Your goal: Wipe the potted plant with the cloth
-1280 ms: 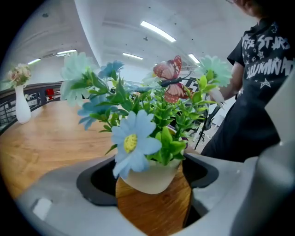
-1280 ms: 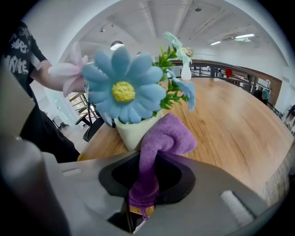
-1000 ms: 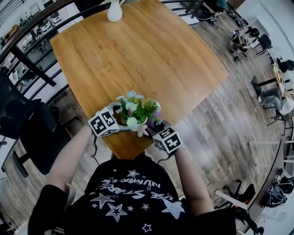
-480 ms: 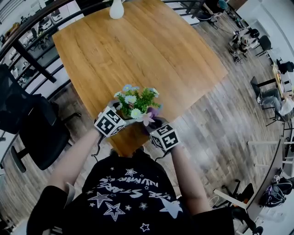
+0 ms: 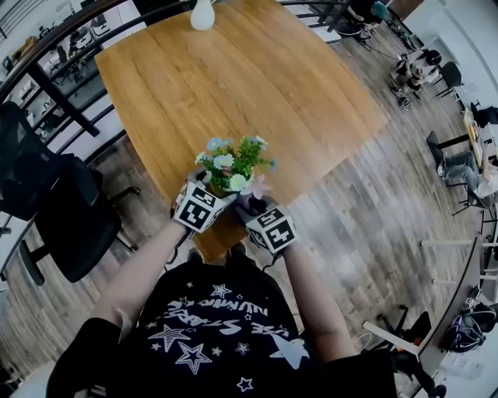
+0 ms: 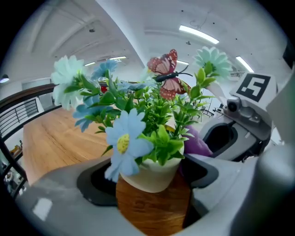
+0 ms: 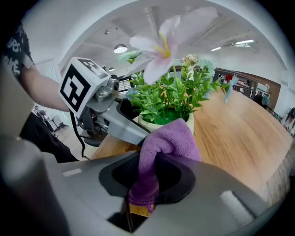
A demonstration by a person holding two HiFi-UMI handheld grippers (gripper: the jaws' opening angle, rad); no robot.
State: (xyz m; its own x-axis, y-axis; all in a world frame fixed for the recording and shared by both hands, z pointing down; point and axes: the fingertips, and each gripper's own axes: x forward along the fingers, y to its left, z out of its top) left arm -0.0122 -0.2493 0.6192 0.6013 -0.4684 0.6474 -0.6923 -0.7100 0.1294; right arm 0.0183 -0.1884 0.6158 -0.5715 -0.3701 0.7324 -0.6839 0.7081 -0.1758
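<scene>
The potted plant (image 5: 233, 165), green leaves with pale blue and pink flowers in a cream pot (image 6: 152, 176), stands at the near corner of the wooden table (image 5: 257, 78). My left gripper (image 5: 213, 193) has its jaws wide around the pot, pads against its sides. A purple cloth (image 7: 171, 138) is pinched in my right gripper (image 5: 252, 207), which sits just right of the pot. The cloth's bunched end rests against the pot's rim (image 7: 148, 122). It shows again as a purple lump behind the pot (image 6: 197, 144) in the left gripper view.
A white vase (image 5: 202, 14) stands at the table's far edge. A black chair (image 5: 54, 210) is to the left beside a dark railing (image 5: 47, 47). Wooden flooring lies to the right, with people and chairs far off.
My right gripper has moved in towards the pot with the cloth. My left gripper has rolled in place around the pot, and the gap between the two marker cubes has narrowed.
</scene>
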